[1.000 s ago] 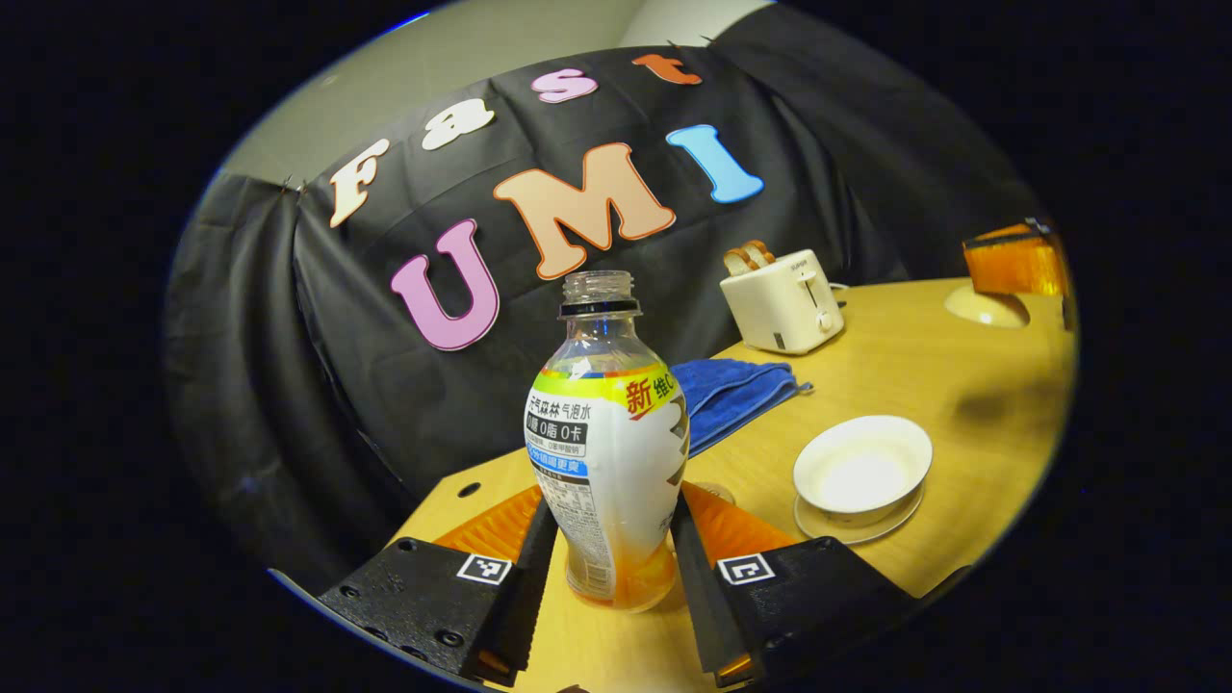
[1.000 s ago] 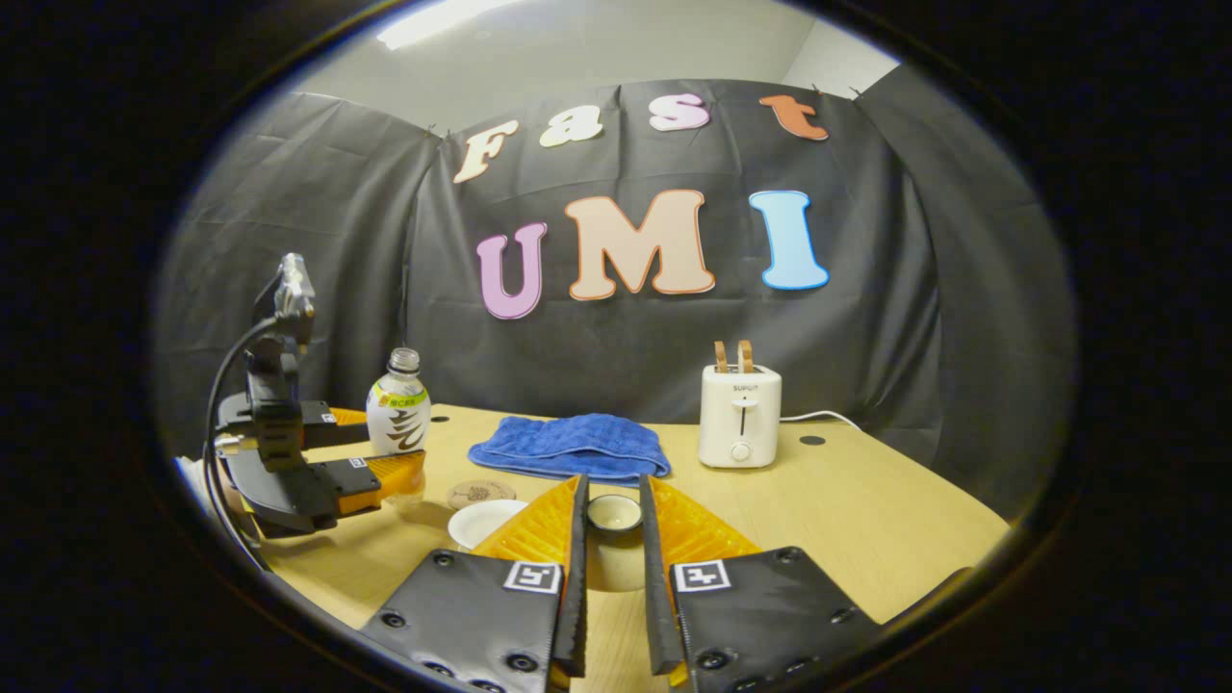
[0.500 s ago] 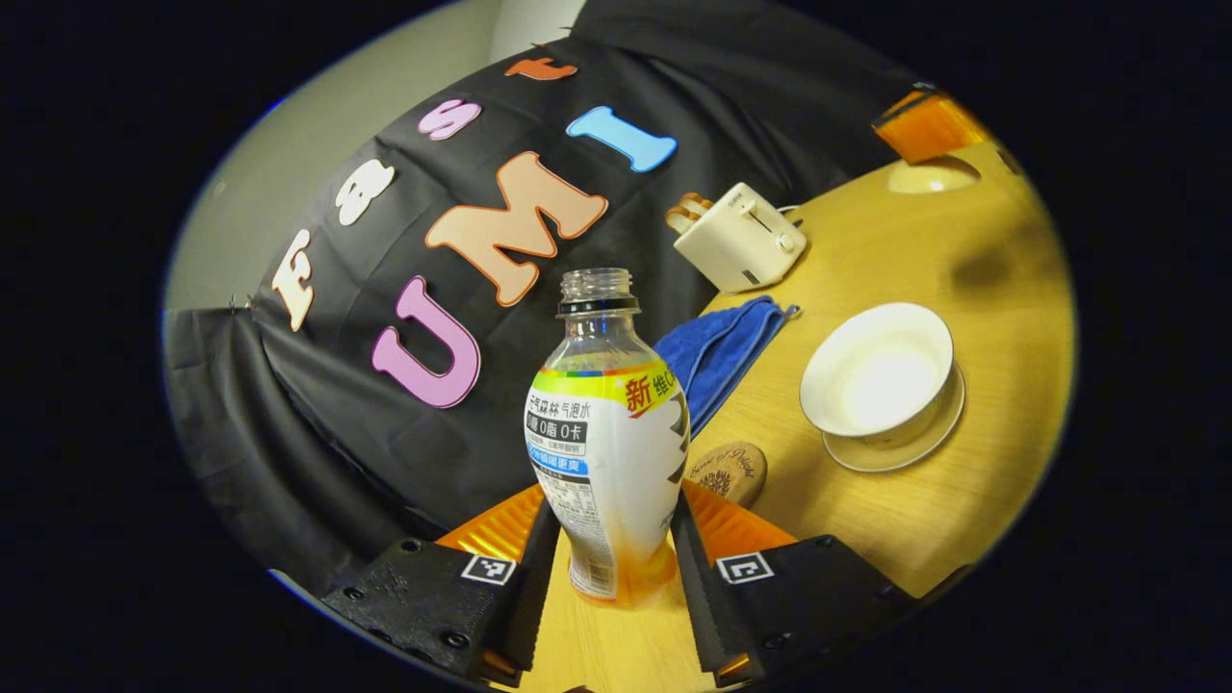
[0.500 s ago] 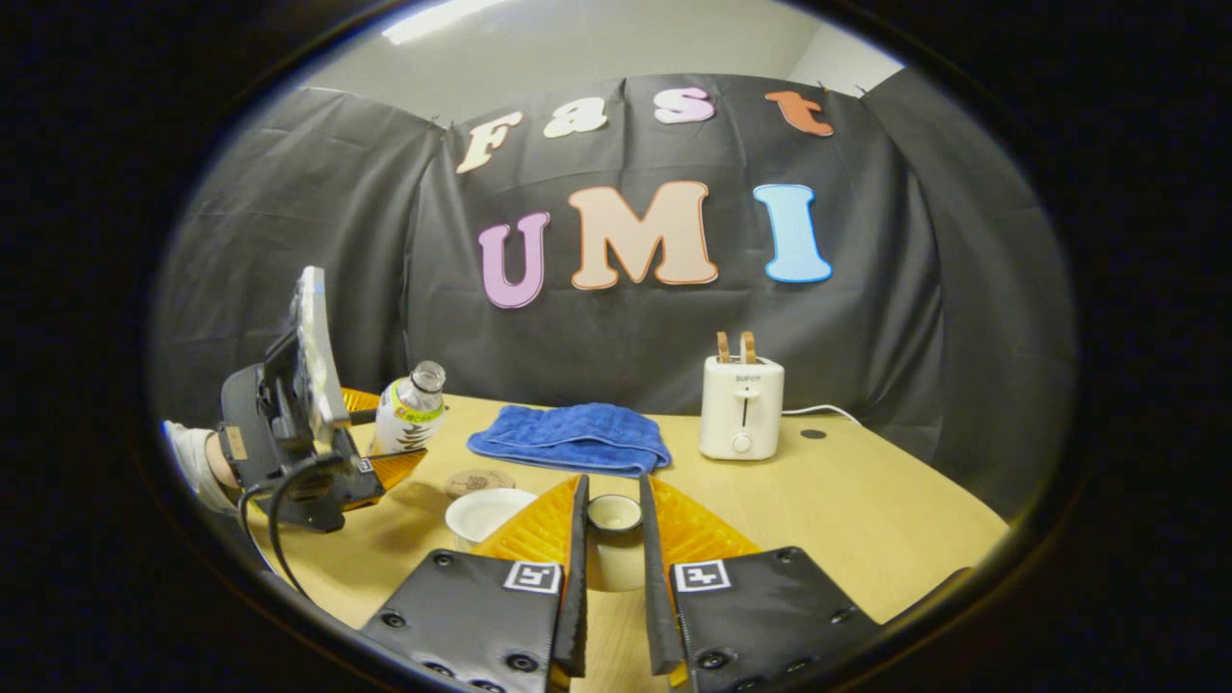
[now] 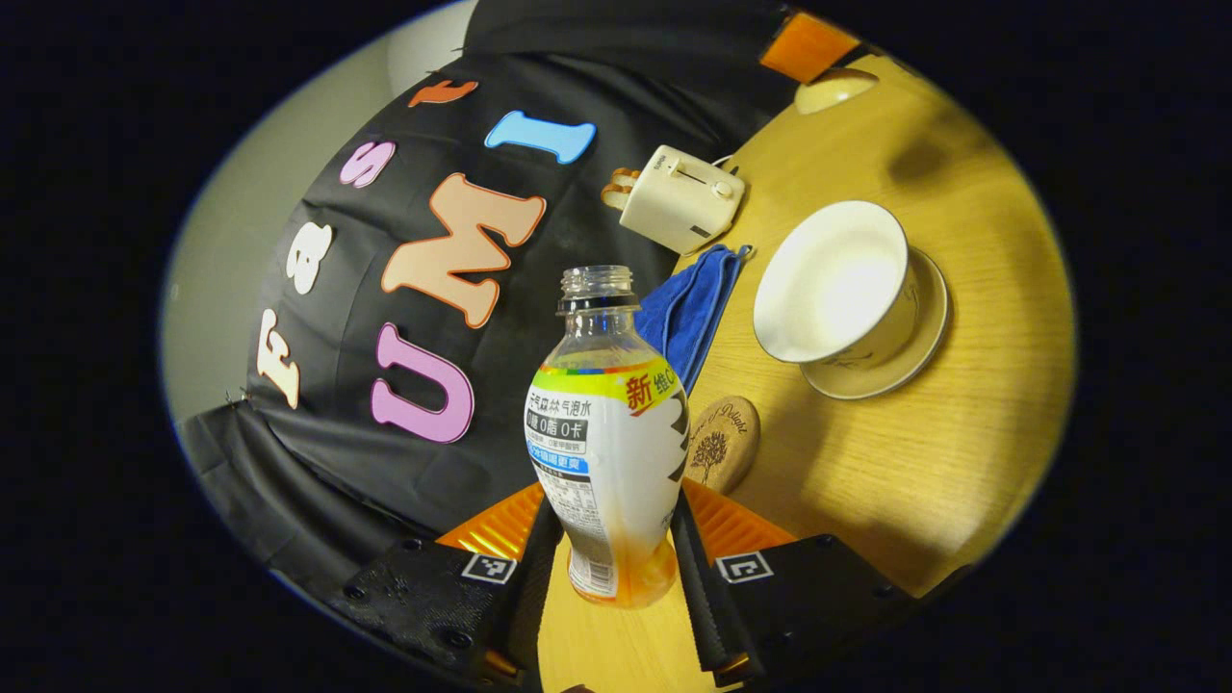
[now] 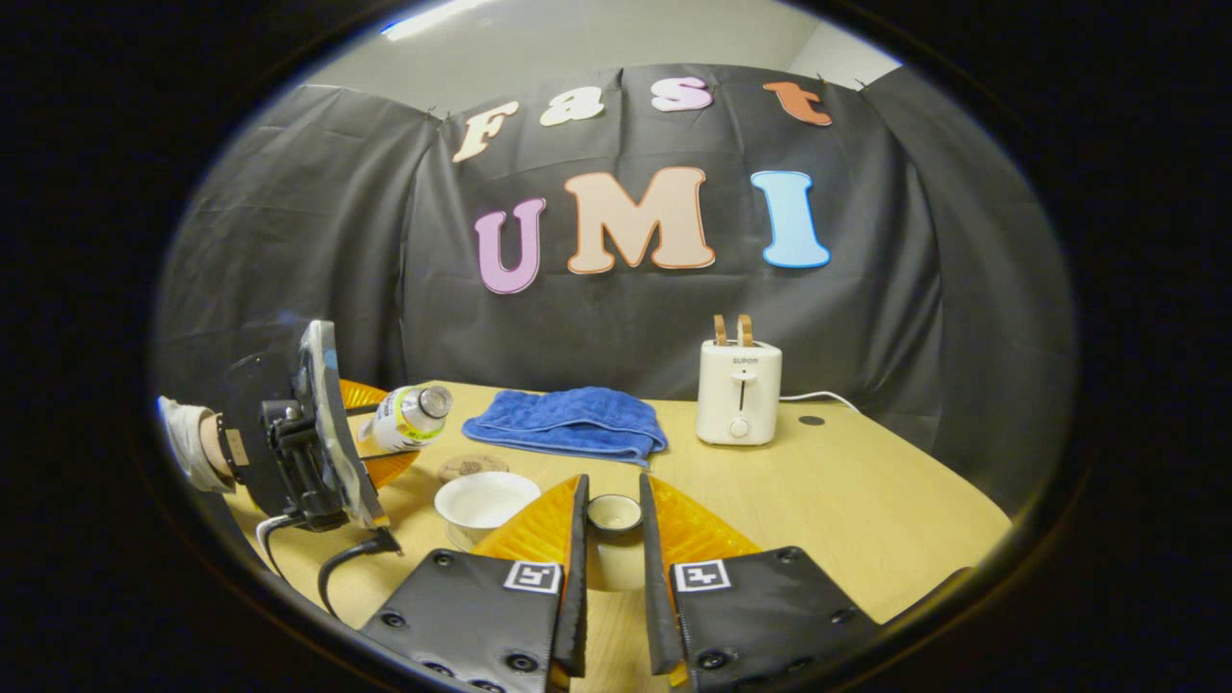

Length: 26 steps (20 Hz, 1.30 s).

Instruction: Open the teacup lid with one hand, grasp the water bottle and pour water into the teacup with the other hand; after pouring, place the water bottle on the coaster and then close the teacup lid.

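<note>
My left gripper [image 5: 608,568] is shut on the lower body of an uncapped water bottle [image 5: 606,433] with a white label. The open white teacup [image 5: 833,284] on its saucer [image 5: 932,322] lies to the right of the bottle's neck. A round wooden coaster [image 5: 724,443] sits just beside the bottle. In the right gripper view the left gripper [image 6: 380,433] holds the bottle [image 6: 409,416] tipped nearly flat, mouth toward the right, up and left of the teacup [image 6: 484,500]. My right gripper [image 6: 612,525] is shut on the teacup lid [image 6: 614,515], held off the cup to its right.
A folded blue towel [image 6: 568,428] lies at the back of the wooden table [image 6: 866,510], with the coaster [image 6: 472,467] in front of it. A white toaster [image 6: 739,390] holding two slices stands at the back right, its cord trailing off. A sleeved hand [image 6: 192,448] holds the left gripper.
The left gripper has rolled the bottle from upright to strongly tilted toward the teacup, which now sits closer to the bottle's neck. The right gripper keeps the lid in place.
</note>
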Available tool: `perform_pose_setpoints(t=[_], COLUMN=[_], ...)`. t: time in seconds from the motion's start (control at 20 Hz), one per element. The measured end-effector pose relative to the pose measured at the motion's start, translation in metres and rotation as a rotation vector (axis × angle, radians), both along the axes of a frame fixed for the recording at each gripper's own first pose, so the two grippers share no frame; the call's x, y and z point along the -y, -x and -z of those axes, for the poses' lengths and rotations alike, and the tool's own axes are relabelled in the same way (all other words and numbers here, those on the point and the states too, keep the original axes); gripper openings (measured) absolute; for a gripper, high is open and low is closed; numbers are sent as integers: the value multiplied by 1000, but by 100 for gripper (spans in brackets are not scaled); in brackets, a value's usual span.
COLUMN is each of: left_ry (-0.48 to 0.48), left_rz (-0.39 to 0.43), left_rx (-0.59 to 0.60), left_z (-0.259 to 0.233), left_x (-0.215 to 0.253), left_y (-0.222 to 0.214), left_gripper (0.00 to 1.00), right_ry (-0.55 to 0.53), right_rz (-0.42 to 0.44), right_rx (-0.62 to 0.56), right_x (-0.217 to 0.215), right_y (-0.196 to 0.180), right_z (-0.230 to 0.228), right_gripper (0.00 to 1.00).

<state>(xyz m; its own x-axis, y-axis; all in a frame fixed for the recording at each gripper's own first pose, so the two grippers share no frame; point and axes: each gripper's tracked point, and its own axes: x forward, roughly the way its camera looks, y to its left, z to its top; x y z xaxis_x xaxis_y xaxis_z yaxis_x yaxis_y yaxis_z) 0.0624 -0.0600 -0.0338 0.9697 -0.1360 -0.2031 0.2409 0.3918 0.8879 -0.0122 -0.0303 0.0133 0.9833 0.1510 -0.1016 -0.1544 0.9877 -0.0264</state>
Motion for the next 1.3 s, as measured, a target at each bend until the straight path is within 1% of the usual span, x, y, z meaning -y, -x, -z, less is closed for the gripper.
perform_pose_setpoints(t=[0.1,0.15,0.2,0.25,0.3,0.45,0.6,0.65,0.75,0.85,1.0,1.15,1.3], left_ry=[-45,-67,-80,-109,-138,-230,-299,-325,-386,-455,-527,-620,-666], left_rz=[1,-1,9,7,13,25,40,43,61,72,94,120,131], left_rx=[5,6,18,21,30,33,41,45,49,47,37,17,10], left_z=[0,-1,-3,-2,-3,-1,-1,0,0,-1,6,4,6], left_x=[-2,-2,-3,-3,-2,-5,-3,-4,-2,-6,-5,-5,-5], left_y=[-1,-1,-1,-2,-2,0,2,3,2,4,8,7,7], left_gripper=[60,57,57,57,57,57,57,57,57,57,57,58,58], right_ry=[-9,-12,-14,-15,-14,-10,-17,-17,-12,-6,-10,3,-1], right_rz=[-1,-1,-1,-2,-3,-3,-3,-3,-1,2,1,10,-4], right_rx=[1,1,1,-1,-1,1,4,5,8,2,0,8,20], right_x=[1,2,2,2,3,4,6,7,9,11,14,18,14], right_y=[1,1,1,1,1,3,4,5,6,7,8,9,11], right_z=[0,-1,1,1,2,2,2,1,2,4,6,4,1], right_gripper=[27,27,27,29,27,27,27,29,27,27,27,27,29])
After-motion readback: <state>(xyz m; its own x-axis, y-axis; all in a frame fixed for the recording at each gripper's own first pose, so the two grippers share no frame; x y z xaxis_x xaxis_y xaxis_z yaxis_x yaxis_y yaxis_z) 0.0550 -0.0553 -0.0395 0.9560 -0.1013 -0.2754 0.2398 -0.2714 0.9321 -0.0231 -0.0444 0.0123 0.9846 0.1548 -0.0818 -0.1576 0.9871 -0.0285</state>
